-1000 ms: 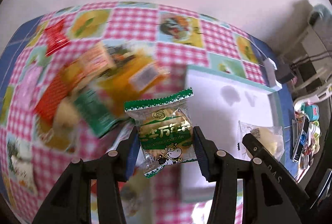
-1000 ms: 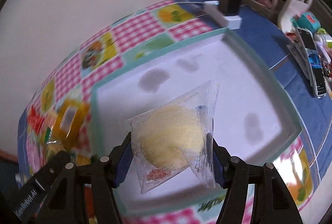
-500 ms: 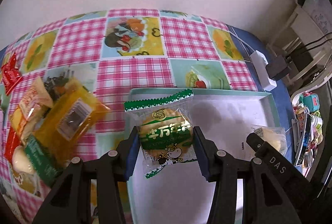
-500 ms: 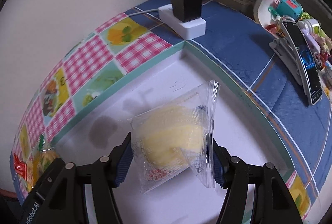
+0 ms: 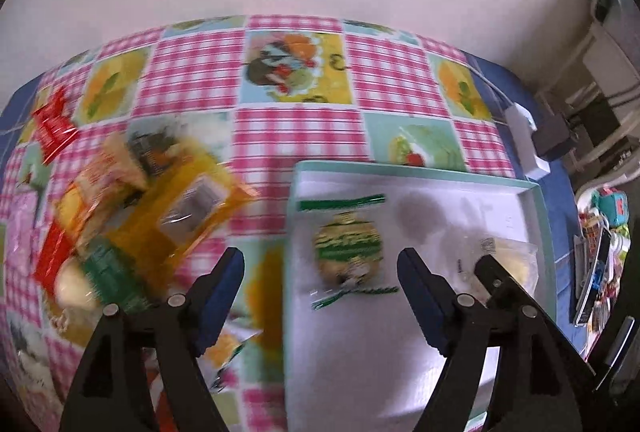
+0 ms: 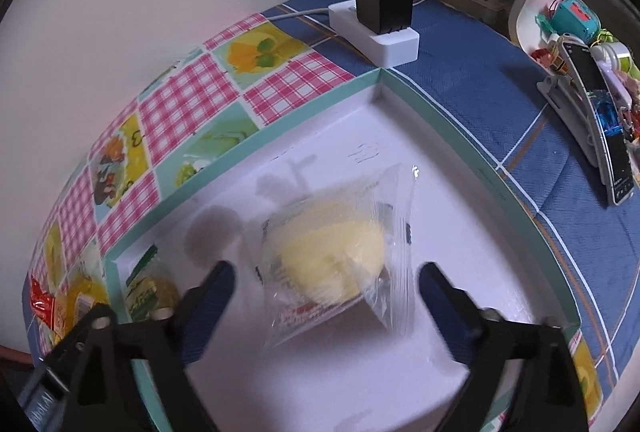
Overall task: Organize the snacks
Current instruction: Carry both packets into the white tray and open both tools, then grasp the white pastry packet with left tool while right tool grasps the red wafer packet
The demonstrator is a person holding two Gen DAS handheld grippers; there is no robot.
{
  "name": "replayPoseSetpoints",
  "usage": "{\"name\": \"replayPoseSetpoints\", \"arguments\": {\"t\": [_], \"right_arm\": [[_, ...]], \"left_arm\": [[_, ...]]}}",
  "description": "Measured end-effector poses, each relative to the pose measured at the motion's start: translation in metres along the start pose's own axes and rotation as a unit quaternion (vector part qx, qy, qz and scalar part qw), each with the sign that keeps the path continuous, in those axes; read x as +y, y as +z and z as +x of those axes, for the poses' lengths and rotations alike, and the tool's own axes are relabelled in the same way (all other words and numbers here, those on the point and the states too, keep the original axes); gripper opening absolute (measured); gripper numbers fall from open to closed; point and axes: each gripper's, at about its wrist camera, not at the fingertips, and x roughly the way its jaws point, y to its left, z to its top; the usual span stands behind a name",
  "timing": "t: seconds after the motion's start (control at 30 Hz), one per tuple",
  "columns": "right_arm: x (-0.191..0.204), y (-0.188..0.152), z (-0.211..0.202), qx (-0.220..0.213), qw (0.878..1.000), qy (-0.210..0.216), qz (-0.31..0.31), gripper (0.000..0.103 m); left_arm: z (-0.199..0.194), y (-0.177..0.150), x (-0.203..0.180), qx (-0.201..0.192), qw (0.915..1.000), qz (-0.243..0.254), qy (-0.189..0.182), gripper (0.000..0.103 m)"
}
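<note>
Crinkly clear wrappers, green-printed cake (image 5: 347, 252) and yellow bun (image 6: 332, 252), seemingly loose between both grippers' opening jaws.

Inside the matt white tray (image 6: 472, 192), glossy clear plastic is wrapping the yellow cake (image 6: 332, 256); a shiny green-printed film packet (image 5: 347, 252) is lying beside it. Beyond the tray, woven blue cloth (image 6: 460, 80) is looking rough.

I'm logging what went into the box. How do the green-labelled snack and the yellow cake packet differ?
The green-labelled snack has a wrapper with green printed bands at both ends; the yellow cake packet is in clear film with a small red print. The green one lies near the left wall of the white box, the yellow one toward its right side. Both are round, single-wrapped, and lie inside the box, touched by no jaws.
</note>
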Motion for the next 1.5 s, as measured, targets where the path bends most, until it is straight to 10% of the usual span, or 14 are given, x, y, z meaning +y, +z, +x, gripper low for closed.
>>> {"name": "replayPoseSetpoints", "arguments": {"t": [0.17, 0.93, 1.5], "right_arm": [[0.002, -0.013, -0.015, -0.006, 1.000, 0.006, -0.009, 0.103], [0.057, -0.120, -0.081, -0.006, 0.984, 0.085, -0.157, 0.103], [0.138, -0.172, -0.073, 0.038, 0.960, 0.132, -0.243, 0.102]], "left_arm": [[-0.022, -0.013, 0.027, -0.018, 0.9990, -0.032, 0.027, 0.096], [-0.100, -0.129, 0.162, -0.087, 0.9766, -0.133, 0.145, 0.098], [-0.094, -0.167, 0.274, -0.021, 0.9387, -0.280, 0.200, 0.098]]}}
